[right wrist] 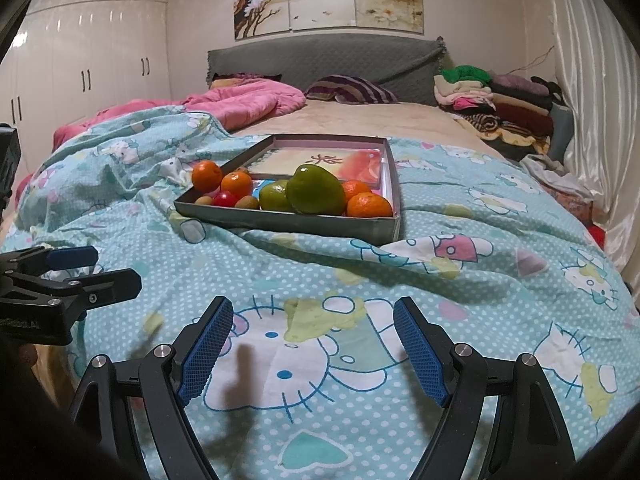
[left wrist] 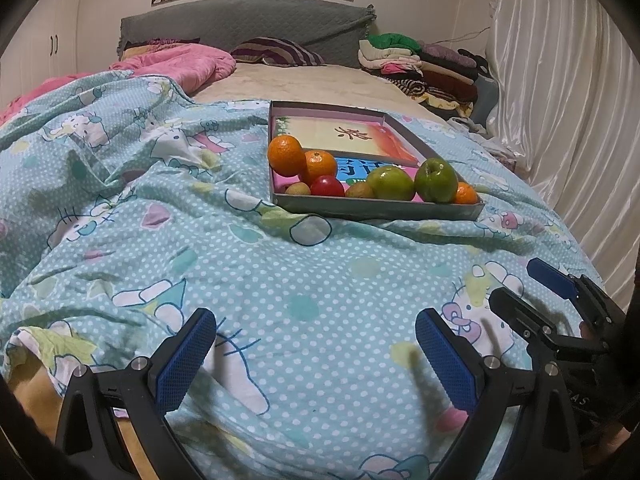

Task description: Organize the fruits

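Observation:
A shallow grey box tray (left wrist: pixel 376 209) (right wrist: pixel 288 221) lies on the blue cartoon quilt. It holds oranges (left wrist: pixel 285 155) (right wrist: pixel 369 205), two green apples (left wrist: pixel 436 180) (right wrist: pixel 316 189), a red fruit (left wrist: pixel 327 186) (right wrist: pixel 225 199) and small brownish fruits (left wrist: pixel 359 190) (right wrist: pixel 247 202), all along its near edge. My left gripper (left wrist: pixel 316 316) is open and empty above the quilt, well short of the tray. My right gripper (right wrist: pixel 313 304) is open and empty too. Each gripper shows at the edge of the other's view, the right gripper (left wrist: pixel 520 284) and the left gripper (right wrist: pixel 108 268).
A book (left wrist: pixel 352 136) (right wrist: pixel 320 162) lies in the tray behind the fruit. A pink blanket (right wrist: pixel 248 104), striped pillow (right wrist: pixel 352 90) and stacked clothes (left wrist: pixel 420 64) (right wrist: pixel 492 100) lie near the grey headboard (right wrist: pixel 320 56). Curtains (left wrist: pixel 560 100) hang on the right, wardrobes (right wrist: pixel 80 68) on the left.

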Demonstrator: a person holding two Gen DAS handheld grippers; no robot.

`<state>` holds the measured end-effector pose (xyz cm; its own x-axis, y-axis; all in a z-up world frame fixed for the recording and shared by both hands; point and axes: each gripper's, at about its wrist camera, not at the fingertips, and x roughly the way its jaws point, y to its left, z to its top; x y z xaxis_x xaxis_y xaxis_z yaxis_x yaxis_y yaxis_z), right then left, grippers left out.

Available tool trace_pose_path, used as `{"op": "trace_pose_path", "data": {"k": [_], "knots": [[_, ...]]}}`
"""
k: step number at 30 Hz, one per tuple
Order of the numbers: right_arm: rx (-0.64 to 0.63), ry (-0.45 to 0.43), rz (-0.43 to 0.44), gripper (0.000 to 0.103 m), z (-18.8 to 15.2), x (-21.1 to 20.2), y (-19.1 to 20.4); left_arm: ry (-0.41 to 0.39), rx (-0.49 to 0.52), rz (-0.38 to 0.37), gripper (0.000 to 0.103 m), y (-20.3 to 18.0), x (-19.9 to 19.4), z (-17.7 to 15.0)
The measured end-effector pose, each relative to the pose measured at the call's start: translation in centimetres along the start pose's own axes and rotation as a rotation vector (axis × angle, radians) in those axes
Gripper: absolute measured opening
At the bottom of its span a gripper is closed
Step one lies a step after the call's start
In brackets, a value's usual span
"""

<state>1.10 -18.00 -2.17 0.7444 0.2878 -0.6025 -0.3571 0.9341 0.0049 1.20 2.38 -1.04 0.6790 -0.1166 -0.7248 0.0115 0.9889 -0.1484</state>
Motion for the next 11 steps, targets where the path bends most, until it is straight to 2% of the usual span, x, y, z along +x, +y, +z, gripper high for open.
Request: {"op": "trace_pose_path", "data": {"k": [6,11], "knots": [[0.043,0.004,-0.025,0.084,0.7,0.4,-1.9,0.017,-0.032,0.011,0.101,1.1,0.7,0.6],[0.113,0.024,-0.105,0.084,2.3,1.0,-6.5,0.008,-0.062,0.071,0.101,3.6,1.0,2.9]]}}
